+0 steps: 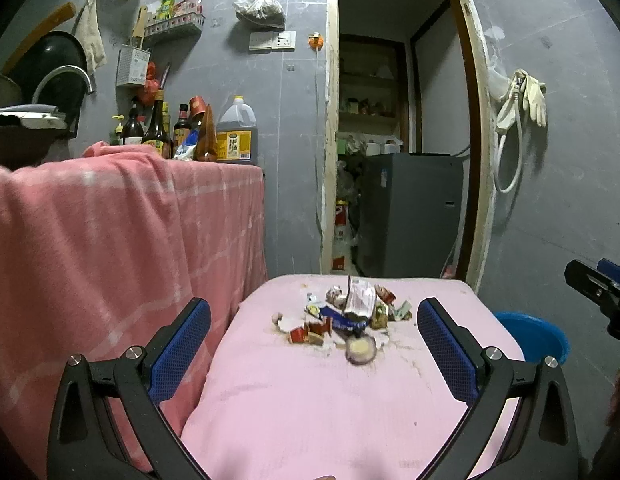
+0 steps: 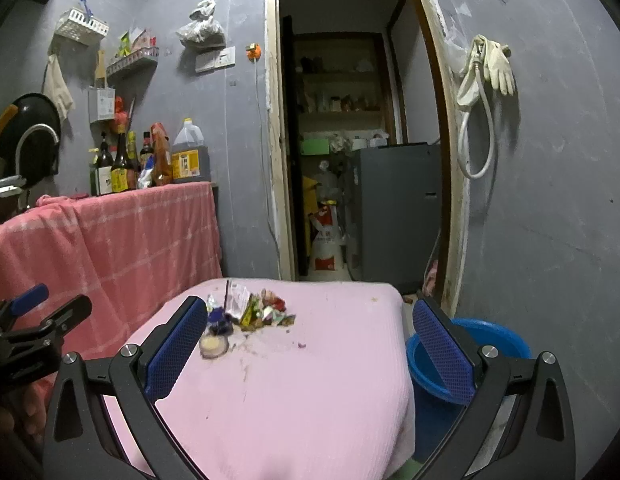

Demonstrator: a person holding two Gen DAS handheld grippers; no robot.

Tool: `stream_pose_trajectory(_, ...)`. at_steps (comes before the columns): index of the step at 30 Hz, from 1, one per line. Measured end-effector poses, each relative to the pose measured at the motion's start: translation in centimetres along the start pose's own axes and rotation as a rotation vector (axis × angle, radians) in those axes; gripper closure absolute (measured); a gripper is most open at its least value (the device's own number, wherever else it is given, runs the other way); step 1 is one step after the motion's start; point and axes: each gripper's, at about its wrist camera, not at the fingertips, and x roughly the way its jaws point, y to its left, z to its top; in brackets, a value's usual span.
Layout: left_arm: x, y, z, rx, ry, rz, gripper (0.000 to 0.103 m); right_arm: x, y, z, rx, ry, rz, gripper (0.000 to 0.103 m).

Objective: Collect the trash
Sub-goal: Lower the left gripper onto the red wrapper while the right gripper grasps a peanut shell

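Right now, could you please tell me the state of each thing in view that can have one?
Left hand-held gripper: open, holding nothing.
Right hand-held gripper: open, holding nothing.
Trash pile: heaped on the pink cloth, uncollected.
Blue basin: upright beside the cloth.
Doorway: open.

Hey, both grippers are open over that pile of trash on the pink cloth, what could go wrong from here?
1. The trash pile is small loose wrappers; a wide-open left gripper may scatter them or catch the pink cloth.
2. The round lid lies flat and could slip from the fingers.
3. The blue basin sits below the table's right edge, so pieces carried by the right gripper might miss it.
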Motion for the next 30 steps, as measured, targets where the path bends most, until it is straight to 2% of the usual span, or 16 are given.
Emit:
stream_pose_trajectory(10,5.0,1.2,1.3,-0.039,0.007,0.026,0.002,4.5,0.4,1.5,-0.046,-0.020,0.031,0.000)
stream_pose_trajectory(14,7.4,1.5,1.0,-0.041,0.062,0.037,0.002,7.2,0.5,1.4,-0.068,0.010,0.057,0.000)
stream_pose_trajectory(19,11.0,2.3,-0.4,-0.058,0.169,0.032,0.002,10.6,0.4,0.7,-0.066,0.076,0.087,0.000)
stream_pose_trajectory(25,14.2,2.9,-1.5,-0.056,0.243,0.010,0.002,13.8,1.0,-0.8,-0.057,0.158,0.126,0.000)
stream_pose_trajectory(27,15.3,3.0,-1.9,-0.041,0.278,0.000,0.007,15.0,1.0,-1.1,-0.044,0.191,0.141,0.000)
stream_pose_trajectory(30,16.9,3.1,-2.7,-0.036,0.335,-0.019,0.016,16.7,1.4,-1.6,-0.036,0.239,0.166,0.008)
